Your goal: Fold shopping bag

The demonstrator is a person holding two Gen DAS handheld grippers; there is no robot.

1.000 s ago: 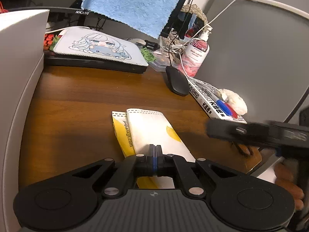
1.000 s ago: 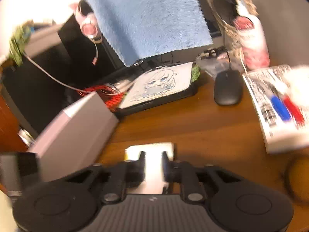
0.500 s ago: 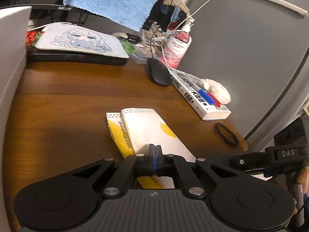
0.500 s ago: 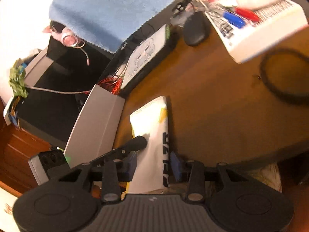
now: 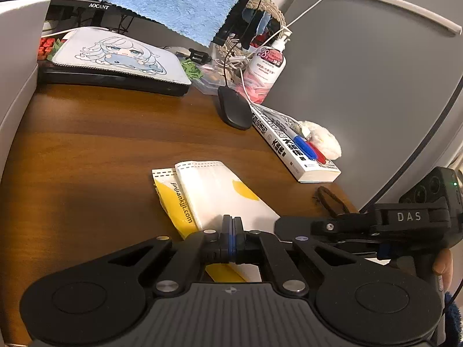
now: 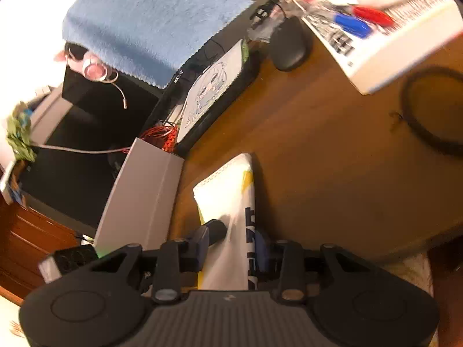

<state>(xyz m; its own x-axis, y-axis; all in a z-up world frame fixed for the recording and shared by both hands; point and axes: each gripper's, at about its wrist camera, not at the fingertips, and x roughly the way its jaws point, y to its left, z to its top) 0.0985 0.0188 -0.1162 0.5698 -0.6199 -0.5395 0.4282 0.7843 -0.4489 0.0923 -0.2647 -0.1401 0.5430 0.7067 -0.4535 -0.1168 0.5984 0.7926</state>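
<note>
The shopping bag [image 5: 220, 193], already doubled into a narrow white-and-yellow strip, lies flat on the wooden desk [image 5: 95, 150], well short of the black mouse [image 5: 233, 112] and beside the book [image 5: 292, 150]. The left gripper [image 5: 230, 225] rests with its jaws fully together on the bag's near end, while the right gripper [image 6: 231, 245] straddles that same end with jaws part open, the bag between them but apparently unpinched. If the right closes crookedly or drags sideways, I reckon the stacked layers could slide apart and spoil the fold.
</note>
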